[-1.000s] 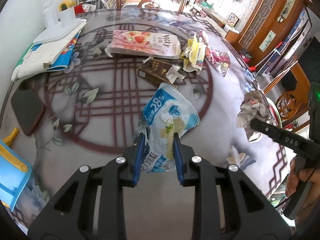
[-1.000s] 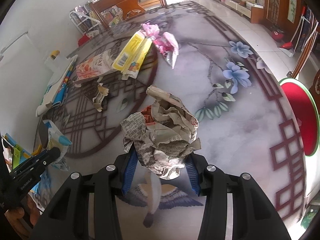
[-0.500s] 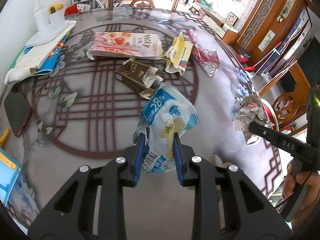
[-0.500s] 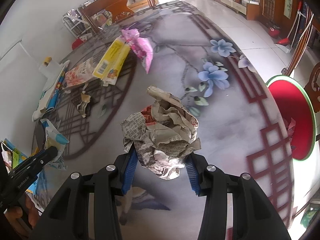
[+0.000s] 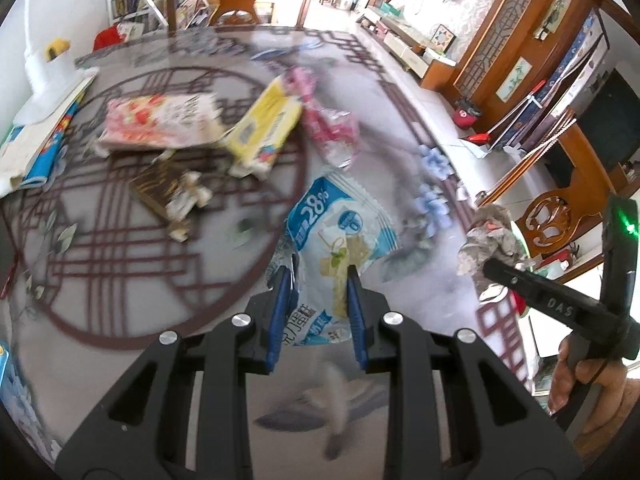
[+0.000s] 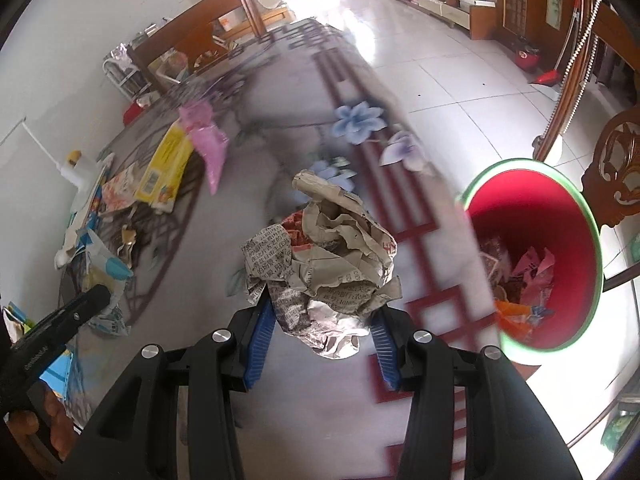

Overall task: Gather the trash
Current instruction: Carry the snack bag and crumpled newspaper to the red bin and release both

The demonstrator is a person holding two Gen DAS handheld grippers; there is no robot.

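My left gripper point(image 5: 316, 308) is shut on a blue and white snack wrapper point(image 5: 340, 228) and holds it above the table. My right gripper point(image 6: 320, 332) is shut on a crumpled newspaper ball point(image 6: 320, 256), held over the table's right edge. A red bin with a green rim point(image 6: 532, 256) stands on the floor just right of the table, with several scraps inside. The right gripper and its newspaper ball point(image 5: 488, 236) show at the right of the left wrist view. The left gripper with the wrapper point(image 6: 104, 276) shows at the left of the right wrist view.
On the patterned table point(image 5: 120, 240) lie a pink snack packet point(image 5: 160, 124), a yellow wrapper point(image 5: 264, 132), a pink foil wrapper point(image 5: 328, 132) and a brown box point(image 5: 168, 192). Books and a white object point(image 5: 44, 92) sit at the far left. Wooden chairs point(image 6: 616, 168) stand around.
Both grippers have swung to the right with their loads. The red bin has come much closer in the right wrist view, and its inside now shows.
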